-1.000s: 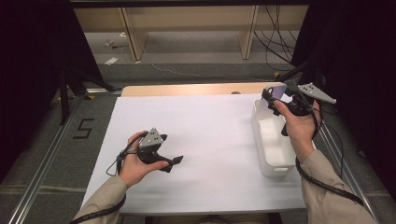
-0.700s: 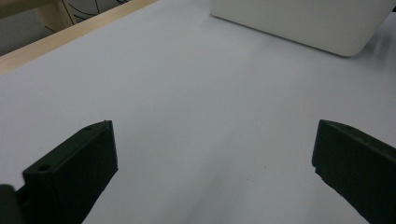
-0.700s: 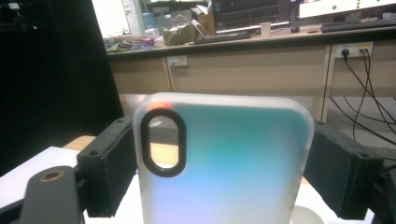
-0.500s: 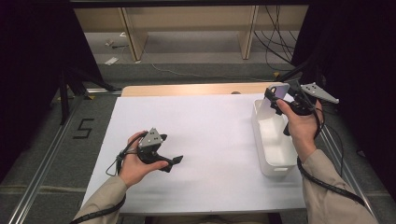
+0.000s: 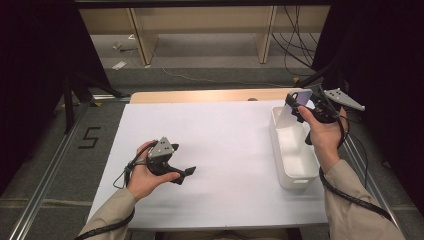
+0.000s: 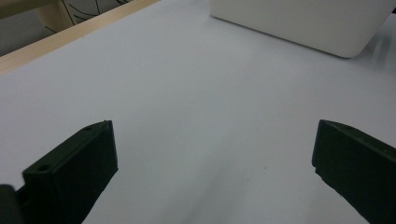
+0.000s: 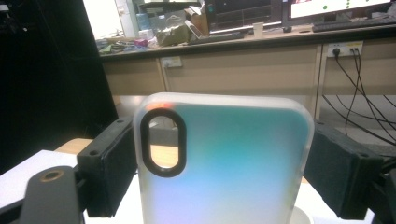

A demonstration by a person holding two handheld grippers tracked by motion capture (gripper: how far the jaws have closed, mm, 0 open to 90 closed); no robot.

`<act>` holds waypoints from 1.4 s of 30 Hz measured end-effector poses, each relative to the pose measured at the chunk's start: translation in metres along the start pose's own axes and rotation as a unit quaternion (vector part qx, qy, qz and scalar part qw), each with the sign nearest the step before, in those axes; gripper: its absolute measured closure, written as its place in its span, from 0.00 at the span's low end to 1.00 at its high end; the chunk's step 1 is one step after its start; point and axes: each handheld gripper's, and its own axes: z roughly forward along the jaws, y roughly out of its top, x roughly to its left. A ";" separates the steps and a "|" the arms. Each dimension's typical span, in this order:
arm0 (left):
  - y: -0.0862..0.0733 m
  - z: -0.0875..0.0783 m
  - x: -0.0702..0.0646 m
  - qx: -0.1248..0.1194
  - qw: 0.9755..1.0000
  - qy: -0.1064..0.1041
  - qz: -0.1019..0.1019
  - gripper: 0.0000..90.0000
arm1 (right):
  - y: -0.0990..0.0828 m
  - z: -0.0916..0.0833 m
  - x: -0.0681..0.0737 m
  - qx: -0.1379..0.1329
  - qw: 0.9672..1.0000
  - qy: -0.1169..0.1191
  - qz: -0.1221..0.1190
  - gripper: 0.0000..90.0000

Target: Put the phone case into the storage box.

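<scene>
**Entry: phone case, held above white bin, right of frame**

- Item: translucent phone case [image 7: 224, 163], frosted blue-green, oval camera cut-out at its upper left in the right gripper view.
- Holder: your right tongs [image 5: 300, 102], clamped across the case's short width, one pad on each long edge.
- Location: upper right of the high view, raised over the far end of the white bin [image 5: 295, 150].
- Key relation: the case's long axis runs straight out from the tongs; the bin lies directly below, so the drop is downward. Your right hand is the nearer one.
- Left tongs [image 5: 182, 172]: spread wide, holding nothing, low over the white bench [image 5: 225, 150], lower left.
- View notes: the right gripper view shows the grip on the case; the left gripper view gives the bin's outer corner [image 6: 322, 28] at upper right.
</scene>
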 end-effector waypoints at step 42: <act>0.001 -0.001 0.000 -0.003 1.000 0.001 -0.001 0.00 | -0.002 0.001 -0.008 0.004 1.000 -0.014 -0.005 0.20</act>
